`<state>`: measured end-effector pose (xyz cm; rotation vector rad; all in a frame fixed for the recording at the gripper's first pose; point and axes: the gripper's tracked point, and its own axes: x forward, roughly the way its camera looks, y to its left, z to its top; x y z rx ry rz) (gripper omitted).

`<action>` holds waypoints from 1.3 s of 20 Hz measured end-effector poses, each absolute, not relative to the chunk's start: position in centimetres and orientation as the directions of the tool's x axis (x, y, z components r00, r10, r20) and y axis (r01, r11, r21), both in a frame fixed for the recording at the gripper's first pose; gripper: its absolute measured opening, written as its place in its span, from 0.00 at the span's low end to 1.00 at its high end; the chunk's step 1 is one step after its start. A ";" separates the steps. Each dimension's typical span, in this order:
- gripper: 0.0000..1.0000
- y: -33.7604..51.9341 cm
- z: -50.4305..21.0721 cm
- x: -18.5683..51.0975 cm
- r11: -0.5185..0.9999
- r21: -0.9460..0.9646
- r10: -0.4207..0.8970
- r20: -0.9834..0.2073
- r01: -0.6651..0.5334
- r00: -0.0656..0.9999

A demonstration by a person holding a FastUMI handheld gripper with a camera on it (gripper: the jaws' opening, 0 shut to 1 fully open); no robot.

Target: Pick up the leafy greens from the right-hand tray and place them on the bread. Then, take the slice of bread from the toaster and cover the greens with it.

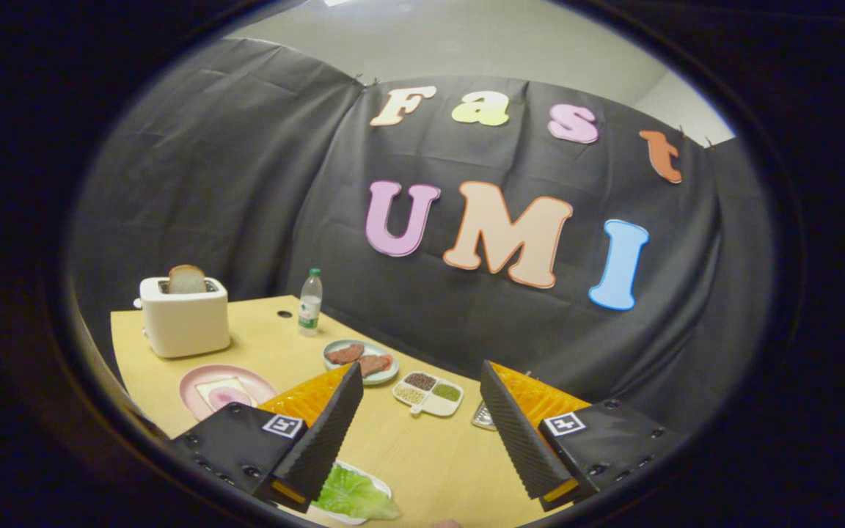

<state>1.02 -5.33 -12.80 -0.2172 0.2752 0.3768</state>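
Jaws standing wide, gripper (421,433) hovering over bare yellow wooden worktop (430,455); green leafy lettuce (353,495) lying beside left finger; white toaster (184,323) sitting near far worktop edge.

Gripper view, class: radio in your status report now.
Gripper open, holding nothing. Greens on their tray, below the left finger. Bread slice in toaster. Path clear.

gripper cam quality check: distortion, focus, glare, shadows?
Gripper view: strong fisheye, so the table edge bows. Toaster, bottle and the open, empty claw read reasonably sharp; the leafy greens between its fingers, by the left one, look softer. Lighting is even and soft, shadows faint, with mild sheen on the pink plate but no harsh glare.
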 end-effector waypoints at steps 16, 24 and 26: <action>0.99 -3.4 -27.7 -2.8 0.650 -0.081 0.498 -0.706 -0.756 0.504; 0.99 -3.4 -33.4 -5.8 0.542 0.028 0.477 -0.833 -0.840 0.280; 0.99 -3.1 -34.4 -6.6 0.522 0.048 0.469 -0.850 -0.852 0.240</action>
